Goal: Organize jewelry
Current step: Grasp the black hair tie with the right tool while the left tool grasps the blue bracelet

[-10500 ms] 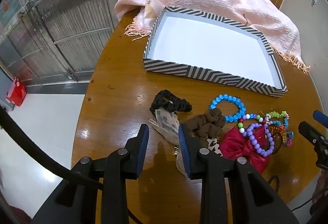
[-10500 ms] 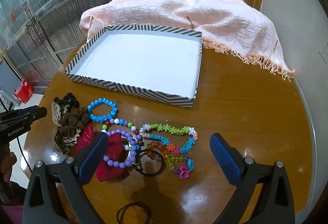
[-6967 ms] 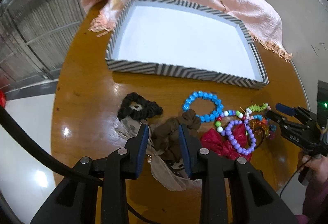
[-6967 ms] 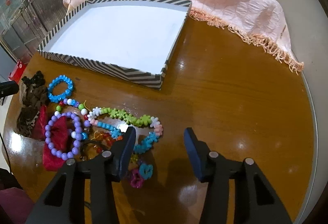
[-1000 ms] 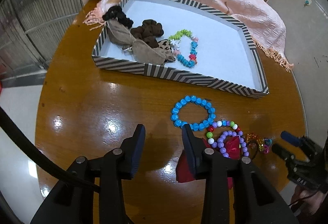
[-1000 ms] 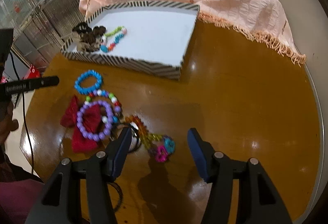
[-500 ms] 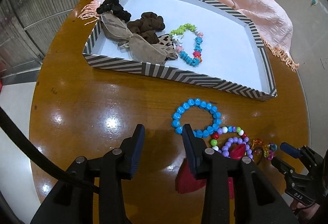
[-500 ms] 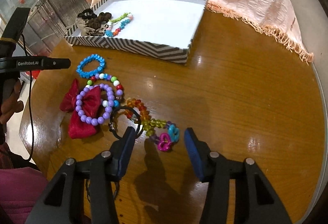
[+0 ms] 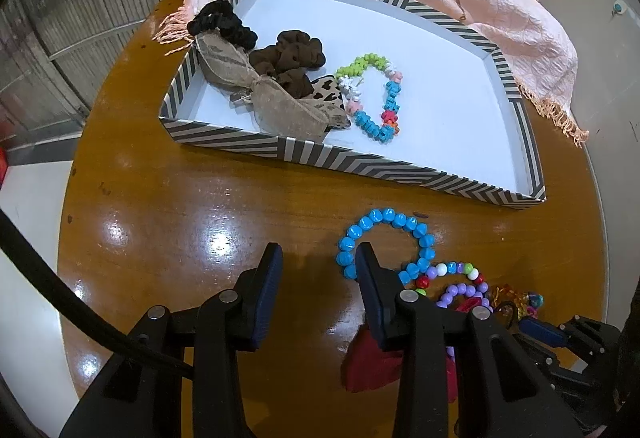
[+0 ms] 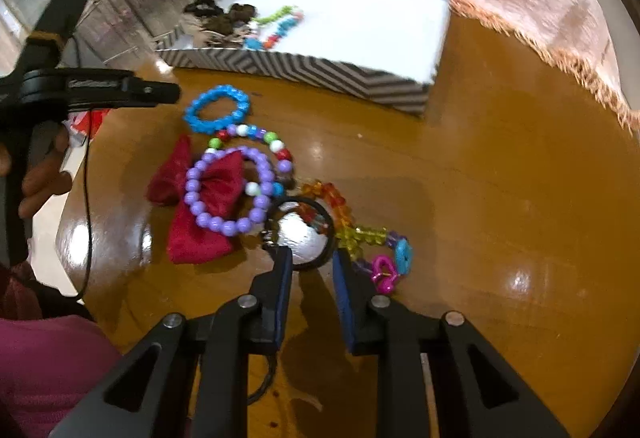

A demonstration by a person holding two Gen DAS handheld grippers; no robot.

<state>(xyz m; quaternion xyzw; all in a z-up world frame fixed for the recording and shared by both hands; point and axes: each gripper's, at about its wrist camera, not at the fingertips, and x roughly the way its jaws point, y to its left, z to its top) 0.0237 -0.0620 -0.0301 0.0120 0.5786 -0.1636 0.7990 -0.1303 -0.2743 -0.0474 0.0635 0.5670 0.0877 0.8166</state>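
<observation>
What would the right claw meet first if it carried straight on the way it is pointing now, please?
Most likely the black ring: the right claw points at it, fingertips at its near edge. Depth is uncertain.

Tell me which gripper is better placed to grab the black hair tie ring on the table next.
The right gripper. Its open fingers already flank the near edge of the black ring. The left gripper sits beside the blue bead bracelet, farther from the ring.

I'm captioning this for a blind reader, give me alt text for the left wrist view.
The open left gripper hovers over a glossy wooden table beside a blue bead bracelet. Beyond, a striped tray holds dark scrunchies and a multicolored flower-bead bracelet.
</observation>
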